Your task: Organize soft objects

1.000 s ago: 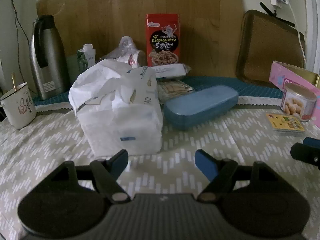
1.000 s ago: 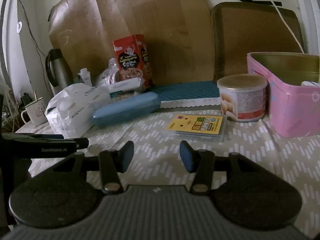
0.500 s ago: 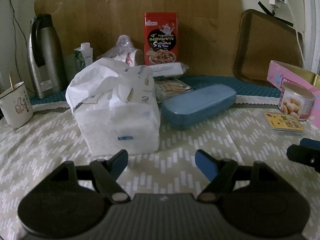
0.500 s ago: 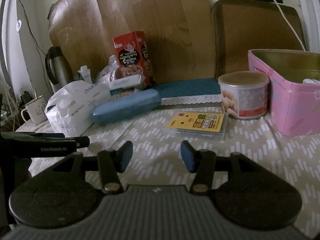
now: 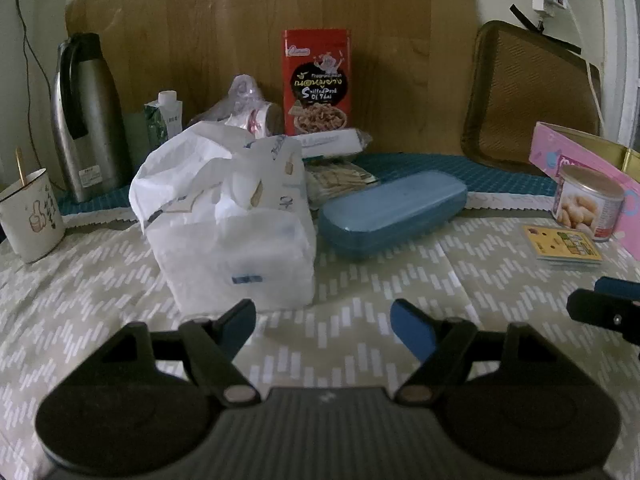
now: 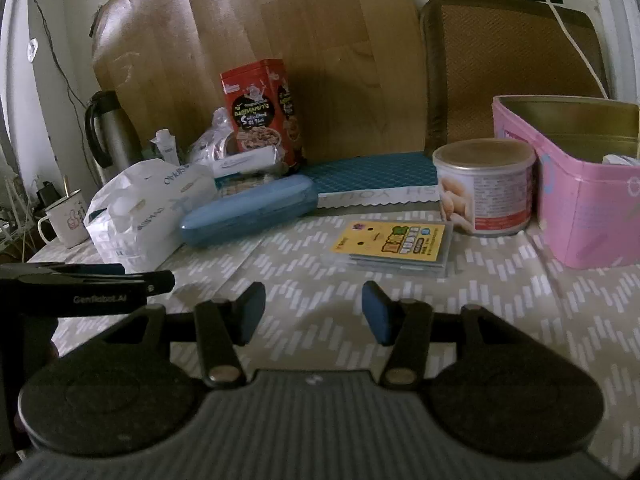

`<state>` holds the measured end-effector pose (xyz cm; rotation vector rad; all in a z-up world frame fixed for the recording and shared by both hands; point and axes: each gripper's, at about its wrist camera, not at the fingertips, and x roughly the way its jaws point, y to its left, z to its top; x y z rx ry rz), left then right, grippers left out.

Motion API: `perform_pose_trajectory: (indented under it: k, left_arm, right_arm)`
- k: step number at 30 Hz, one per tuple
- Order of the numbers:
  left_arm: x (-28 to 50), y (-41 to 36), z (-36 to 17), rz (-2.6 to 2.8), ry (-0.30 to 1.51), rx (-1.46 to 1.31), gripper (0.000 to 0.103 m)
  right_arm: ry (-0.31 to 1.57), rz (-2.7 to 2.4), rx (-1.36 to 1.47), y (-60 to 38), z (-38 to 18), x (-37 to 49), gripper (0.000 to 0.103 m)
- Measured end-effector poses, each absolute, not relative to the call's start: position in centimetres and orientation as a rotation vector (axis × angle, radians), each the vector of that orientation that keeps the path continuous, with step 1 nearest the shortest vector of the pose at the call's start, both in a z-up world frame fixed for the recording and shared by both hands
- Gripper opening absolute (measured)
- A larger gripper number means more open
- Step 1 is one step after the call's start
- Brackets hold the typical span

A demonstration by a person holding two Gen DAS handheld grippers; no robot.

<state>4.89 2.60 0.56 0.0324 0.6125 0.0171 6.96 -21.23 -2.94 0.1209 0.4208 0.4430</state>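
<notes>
Both grippers hang low over the table point(image 5: 460, 280), which is covered in a beige cloth with white dashes. The left gripper point(image 5: 322, 320) has its jaws spread wide with nothing between them, and it points at the tissue pack point(image 5: 236, 232), a white plastic-wrapped block with its torn top crumpled upward. The pack sits on the cloth just beyond the left blue pad, close to it but not touching.

The right gripper point(image 6: 313, 312) is spread open too and holds nothing; in front of it lies a yellow card pack point(image 6: 394, 242), flat on the cloth. From the right camera the tissue pack point(image 6: 140, 216) sits off to the left, past the black body of the left gripper.

Just right of the tissues a long blue case point(image 5: 394, 212) lies at an angle, its near end close beside the pack. Behind them stands a red snack box point(image 5: 318, 82), upright against a wooden board. To the left there is a steel flask point(image 5: 86, 120) and a white mug point(image 5: 30, 220) with a stick in it. On the right side a round can point(image 6: 486, 186) stands next to a pink tin point(image 6: 580, 200), open at the top.
</notes>
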Motion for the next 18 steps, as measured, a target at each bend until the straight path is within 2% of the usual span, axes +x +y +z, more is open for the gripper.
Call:
perform_pose_trajectory:
  k: [18]
  left_arm:
    - [4.84,2.53,0.6,0.017,0.609,0.035,0.078]
  right_arm:
    - [0.421,0.446,0.12,-21.25,-2.94,6.97,0.057]
